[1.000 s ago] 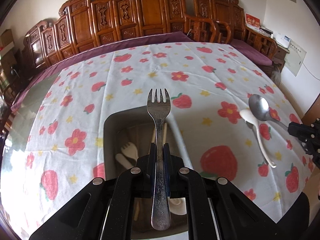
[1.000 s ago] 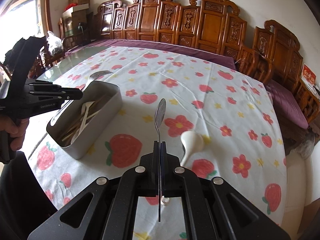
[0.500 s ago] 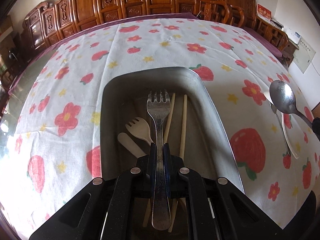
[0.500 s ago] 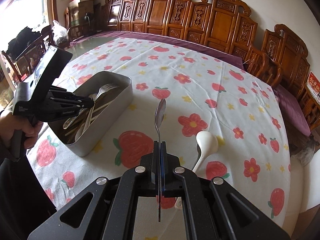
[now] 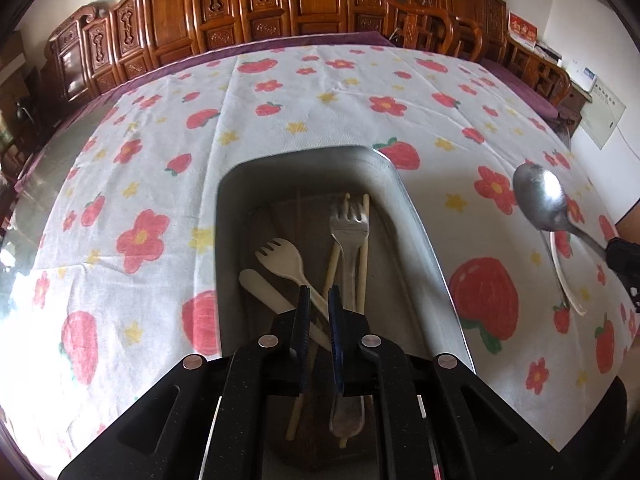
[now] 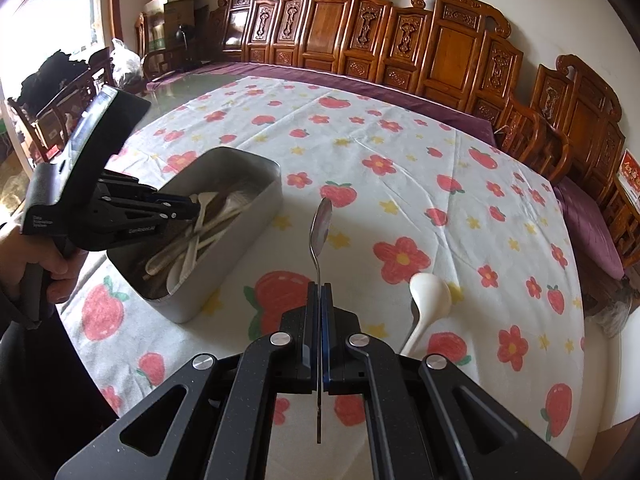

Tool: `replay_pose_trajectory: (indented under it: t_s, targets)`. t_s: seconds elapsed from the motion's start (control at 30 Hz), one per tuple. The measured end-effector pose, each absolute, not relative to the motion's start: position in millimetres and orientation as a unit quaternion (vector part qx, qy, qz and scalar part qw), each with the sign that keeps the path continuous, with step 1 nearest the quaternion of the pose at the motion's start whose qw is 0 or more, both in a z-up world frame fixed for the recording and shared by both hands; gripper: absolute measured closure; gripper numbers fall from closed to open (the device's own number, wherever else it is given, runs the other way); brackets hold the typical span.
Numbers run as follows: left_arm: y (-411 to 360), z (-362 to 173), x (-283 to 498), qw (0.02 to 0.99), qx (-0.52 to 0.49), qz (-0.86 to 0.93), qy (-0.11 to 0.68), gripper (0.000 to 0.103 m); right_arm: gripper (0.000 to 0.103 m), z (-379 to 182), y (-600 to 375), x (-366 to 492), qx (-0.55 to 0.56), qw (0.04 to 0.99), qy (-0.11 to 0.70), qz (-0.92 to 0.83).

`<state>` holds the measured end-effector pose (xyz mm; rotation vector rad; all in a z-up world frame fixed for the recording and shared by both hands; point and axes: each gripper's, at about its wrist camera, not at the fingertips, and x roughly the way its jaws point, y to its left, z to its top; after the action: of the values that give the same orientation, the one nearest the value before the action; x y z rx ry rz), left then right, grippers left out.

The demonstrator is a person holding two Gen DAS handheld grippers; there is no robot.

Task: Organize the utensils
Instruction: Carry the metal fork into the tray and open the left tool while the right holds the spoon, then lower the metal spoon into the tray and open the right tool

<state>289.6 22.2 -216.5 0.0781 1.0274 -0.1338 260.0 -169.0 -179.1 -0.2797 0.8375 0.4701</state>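
The metal fork [image 5: 349, 236] lay in the metal tray [image 5: 420, 240], resting across the wooden chopsticks [image 5: 363, 264], beside the pale fork [image 5: 282, 258] and a pale flat handle [image 5: 260, 286]. The left gripper [image 5: 318, 300] hung just above the tray with its jaws a narrow gap apart. Nothing was between the pads, and the fork's handle passed to the right of that gap. The fork was judged to be released and stowed.

The right gripper [image 6: 319, 300] was clamped tight on the thin handle of the metal spoon [image 6: 322, 222], bowl edge-on and pointing away, held above the strawberry tablecloth [image 6: 400, 168] to the right of the tray. The spoon was not yet over the tray.

The white ceramic spoon [image 6: 428, 296] lay on the cloth, well apart from the tray and untouched by either gripper.

Progress estimate: several utensils were in the tray and the metal fork had been added to them. One spoon was in hand and awaiting placement, and one spoon was left on the table. No other loose utensils were visible in either view. The task was judged well past halfway.
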Motion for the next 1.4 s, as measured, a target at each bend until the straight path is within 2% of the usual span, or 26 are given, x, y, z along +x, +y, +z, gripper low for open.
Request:
replay_pose_trajectory:
  t_s: [0.1, 0.6, 1.1, 1.4]
  targets:
    - [32, -202, 281, 0.876, 0.035, -0.062, 0.477, 0.085, 0.101, -176, -156, 261, -0.135, 0.877, 0.398, 0.232]
    - [90, -148, 256, 0.905, 0.023, -0.041, 0.423, 0.085, 0.101, -172, -66, 277, -0.134, 0.864, 0.398, 0.278]
    - [115, -139, 251, 0.911, 0.016, -0.033, 0.410, 0.085, 0.101, -216, -5, 311, -0.147, 0.852, 0.439, 0.246]
    - [122, -139, 251, 0.910, 0.017, -0.029, 0.413, 0.085, 0.101, -234, -3, 318, -0.127, 0.849, 0.458, 0.232]
